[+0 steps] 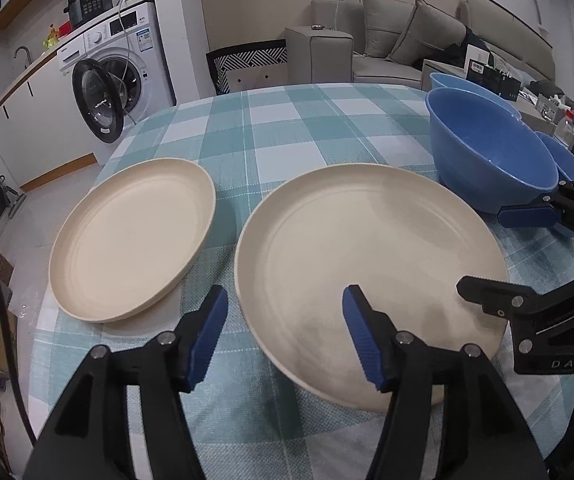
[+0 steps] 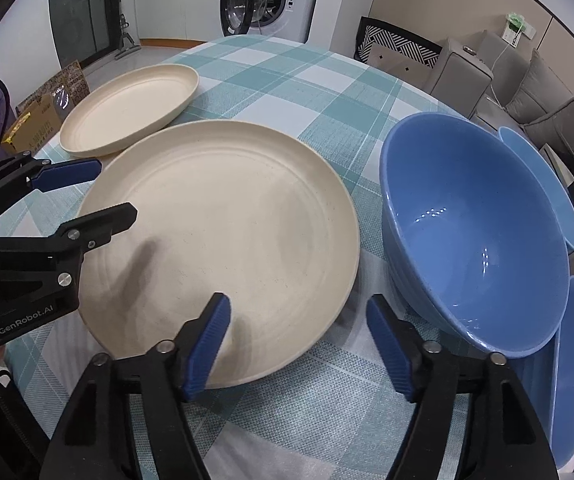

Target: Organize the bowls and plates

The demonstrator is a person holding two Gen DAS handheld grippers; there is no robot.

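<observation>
Claws (image 1: pixel 285 334) (image 2: pixel 299 346) agape over plates (image 1: pixel 371 264)

The two round cream plates, a large one (image 2: pixel 223 240) and a smaller one (image 2: pixel 131 108), look matt and faintly speckled, like plastic. The big blue bowl (image 2: pixel 475 236) is smooth and glossy, catching light spots inside. A woven teal-and-white checked cloth (image 1: pixel 287 128) covers the worktop, its texture coarse. Ribbed blue pads (image 2: pixel 207 344) line black plastic gripper arms fixed with shiny metal rivets.

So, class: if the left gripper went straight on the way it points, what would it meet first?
Probably the near rim of the large round cream plate, which the open left gripper straddles; depth is uncertain.
</observation>
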